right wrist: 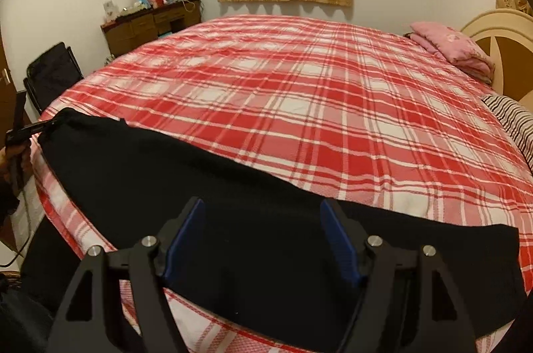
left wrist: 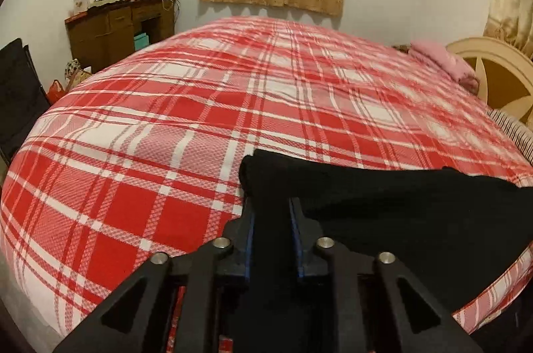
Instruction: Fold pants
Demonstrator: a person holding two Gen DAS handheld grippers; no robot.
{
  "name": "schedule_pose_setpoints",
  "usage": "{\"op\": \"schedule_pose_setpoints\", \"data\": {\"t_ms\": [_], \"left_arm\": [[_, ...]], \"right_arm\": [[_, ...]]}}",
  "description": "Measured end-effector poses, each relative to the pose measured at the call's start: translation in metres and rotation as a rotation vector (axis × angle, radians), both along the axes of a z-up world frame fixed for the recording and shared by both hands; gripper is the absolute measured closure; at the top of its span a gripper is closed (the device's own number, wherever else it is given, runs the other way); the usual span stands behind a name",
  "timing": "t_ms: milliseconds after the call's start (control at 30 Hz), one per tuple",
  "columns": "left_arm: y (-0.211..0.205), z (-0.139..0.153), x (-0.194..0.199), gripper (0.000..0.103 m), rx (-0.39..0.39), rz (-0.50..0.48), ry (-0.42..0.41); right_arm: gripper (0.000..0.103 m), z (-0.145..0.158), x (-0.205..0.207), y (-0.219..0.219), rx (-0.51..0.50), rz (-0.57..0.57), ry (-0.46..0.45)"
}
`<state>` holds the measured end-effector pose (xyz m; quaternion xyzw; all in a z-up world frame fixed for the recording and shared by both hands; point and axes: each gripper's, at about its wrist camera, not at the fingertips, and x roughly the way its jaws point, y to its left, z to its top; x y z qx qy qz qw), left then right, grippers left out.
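Black pants (right wrist: 233, 193) lie stretched along the near edge of the plaid bedspread (right wrist: 299, 93), running from about 9 o'clock to 4 o'clock in the right wrist view.

Left gripper (left wrist: 271, 213): jaws narrowed onto a bunched end of the cloth, fabric filling the gap between the blue pads (left wrist: 251, 229). Looks like a firm pinch.

Right gripper (right wrist: 263, 236): jaws wide apart, hovering over the middle of the garment; nothing held.

Step in hand, as I judge it: securing the second hold before lifting to fold.

- Carry the right gripper toward the free end at 4 o'clock.
- Take both layers at the edge, not the bedspread beneath.
- Keep the left pinch steady and the cloth taut, so the fold lands square.
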<state>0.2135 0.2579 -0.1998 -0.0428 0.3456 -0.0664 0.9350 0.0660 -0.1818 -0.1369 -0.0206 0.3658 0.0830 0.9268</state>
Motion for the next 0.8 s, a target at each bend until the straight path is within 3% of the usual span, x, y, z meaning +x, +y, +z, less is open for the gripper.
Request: {"op": "schedule_pose_setpoints", "data": {"t_ms": [100, 167, 300, 467, 567, 800], "left_arm": [[-0.001, 0.006, -0.01, 0.05, 0.082, 0.053, -0.029], [0.0, 0.01, -0.019, 0.05, 0.115, 0.052, -0.059], [0.008, -0.002, -0.018, 0.05, 0.13, 0.064, -0.002], [0.015, 0.002, -0.025, 0.048, 0.044, 0.102, -0.029], [0.001, 0.016, -0.037, 0.048, 0.074, 0.089, -0.094], [-0.042, 0.022, -0.042, 0.048, 0.041, -0.002, -0.093]], "right_arm": [[0.024, -0.008, 0.002, -0.001, 0.025, -0.023, 0.047], [0.024, -0.012, 0.0, 0.004, 0.048, 0.0, 0.067], [0.024, -0.02, -0.012, 0.04, 0.036, 0.125, 0.078], [0.021, -0.056, -0.007, 0.079, 0.053, 0.214, 0.203], [0.021, -0.059, -0.02, 0.098, -0.071, 0.241, 0.159], [0.019, -0.052, -0.023, 0.091, 0.002, 0.25, 0.156]]}}
